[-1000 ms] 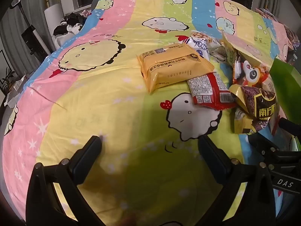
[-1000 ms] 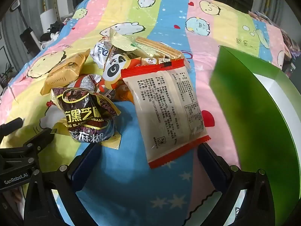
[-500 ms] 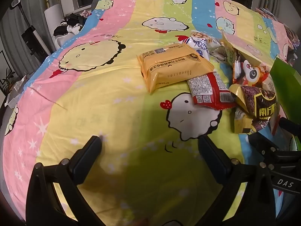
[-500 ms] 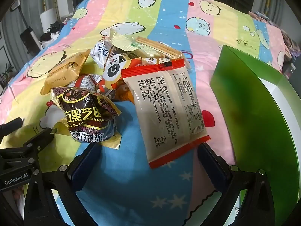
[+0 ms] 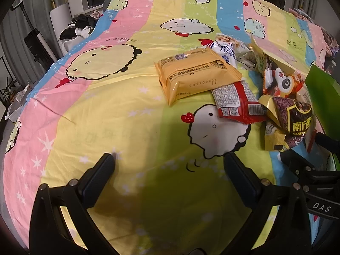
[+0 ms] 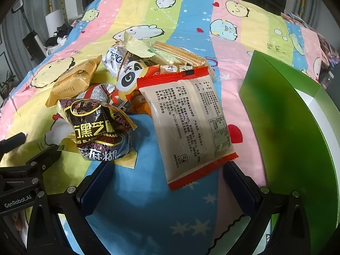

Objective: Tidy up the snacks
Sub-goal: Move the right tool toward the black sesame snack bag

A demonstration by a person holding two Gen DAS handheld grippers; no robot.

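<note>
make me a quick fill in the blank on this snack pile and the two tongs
1. Both the left tongs and the right tongs hold ____.
2. The beige packet nearest the right tongs has ____ sealed ends.
3. The upright box to the right of the pile is ____.
4. The orange packet overlaps a red packet printed with two ____ codes.

Missing words: nothing; red; green; QR

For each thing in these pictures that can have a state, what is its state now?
Left gripper: open, empty, over the bedsheet.
Right gripper: open, empty, at the near end of the beige packet.
Beige packet: sealed, lying flat, back side up.
Sesame bag: sealed, crumpled, in the pile.
Yellow packet: sealed, resting on the red packet.
Green box: standing; open or shut cannot be told.
</note>
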